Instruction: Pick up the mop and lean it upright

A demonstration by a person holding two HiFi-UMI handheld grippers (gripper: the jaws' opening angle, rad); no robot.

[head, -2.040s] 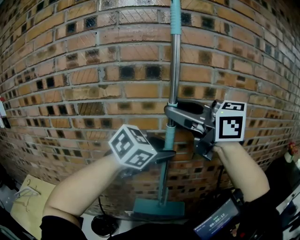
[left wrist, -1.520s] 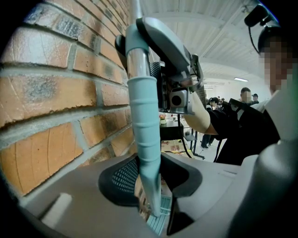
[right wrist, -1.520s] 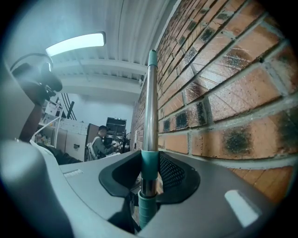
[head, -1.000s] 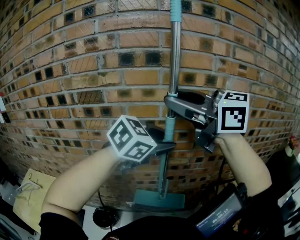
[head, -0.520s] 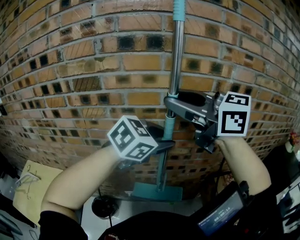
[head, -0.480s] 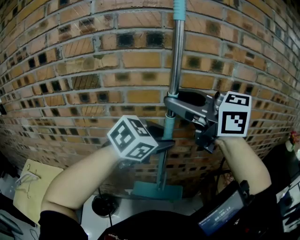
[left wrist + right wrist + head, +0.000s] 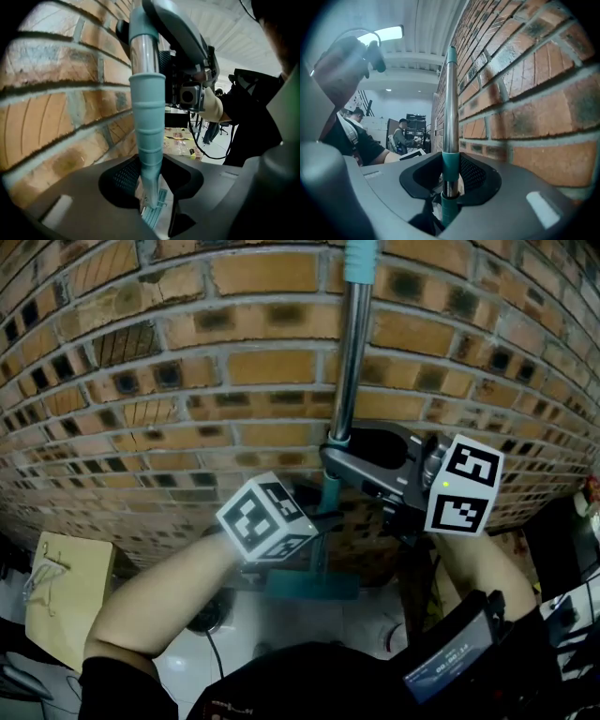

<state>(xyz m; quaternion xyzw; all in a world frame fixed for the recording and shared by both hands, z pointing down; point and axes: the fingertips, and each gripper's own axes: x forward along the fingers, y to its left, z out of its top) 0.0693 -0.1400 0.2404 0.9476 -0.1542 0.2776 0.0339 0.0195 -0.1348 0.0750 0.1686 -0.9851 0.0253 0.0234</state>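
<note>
We held the steel-poled mop with teal fittings [image 7: 352, 352] in both grippers to stand it upright, close to the red brick wall [image 7: 187, 381] beyond the jaws. The right gripper [image 7: 450, 180], about level, had its jaws partly closed, clamping the pole at a teal collar. Below it the left gripper [image 7: 150, 187], tilted downward, gripped the ribbed teal sleeve. Two stacked grips probably stopped the pole swinging. The flat teal mop head [image 7: 319, 585] sat beneath the left gripper, near the pale floor [image 7: 262, 620]. The left forearm [image 7: 159, 606] and right forearm [image 7: 478, 568] reached forward, converging on the pole.
</note>
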